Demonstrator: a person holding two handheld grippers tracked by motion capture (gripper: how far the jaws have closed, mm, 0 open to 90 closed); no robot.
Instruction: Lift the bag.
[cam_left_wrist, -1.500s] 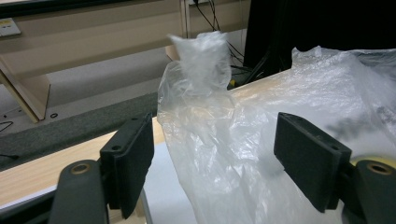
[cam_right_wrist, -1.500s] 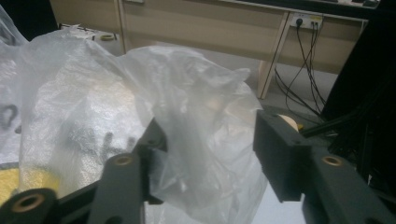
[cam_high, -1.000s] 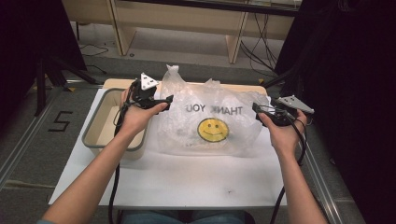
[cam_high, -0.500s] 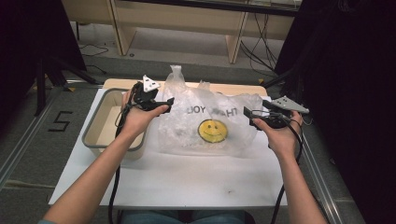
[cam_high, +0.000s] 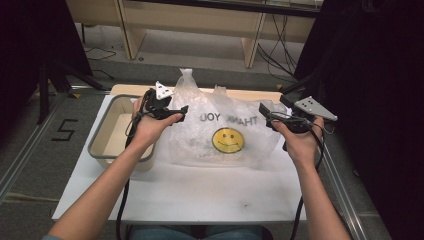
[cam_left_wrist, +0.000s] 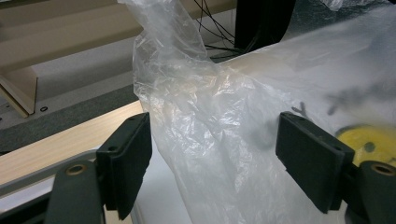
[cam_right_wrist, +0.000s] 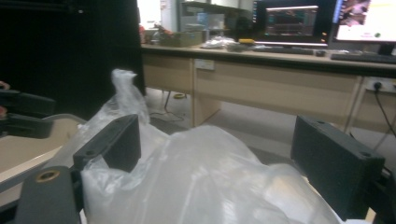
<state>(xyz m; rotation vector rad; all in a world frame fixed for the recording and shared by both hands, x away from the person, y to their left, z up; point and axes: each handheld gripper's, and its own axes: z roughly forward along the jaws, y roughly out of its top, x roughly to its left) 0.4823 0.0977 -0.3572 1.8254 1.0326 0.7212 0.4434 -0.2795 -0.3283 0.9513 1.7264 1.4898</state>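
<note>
- My left gripper (cam_high: 172, 114) is spread open at the plastic bag's (cam_high: 225, 135) nine-o'clock edge, film between the jaws, unpinched.
- My right gripper (cam_high: 267, 116), which has just been opening, hovers wide at the bag's three-o'clock edge.
- The bag lies mid-table, long axis nine-to-three; my left is nearer.

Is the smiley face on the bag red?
No, the smiley face printed on the clear plastic bag is yellow, seen plainly in the high view.

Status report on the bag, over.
Left tongs open at bag's left edge, right tongs open, just widened, at its right. Plastic bag flat, unheld. Tray alongside, not obstructing.
</note>
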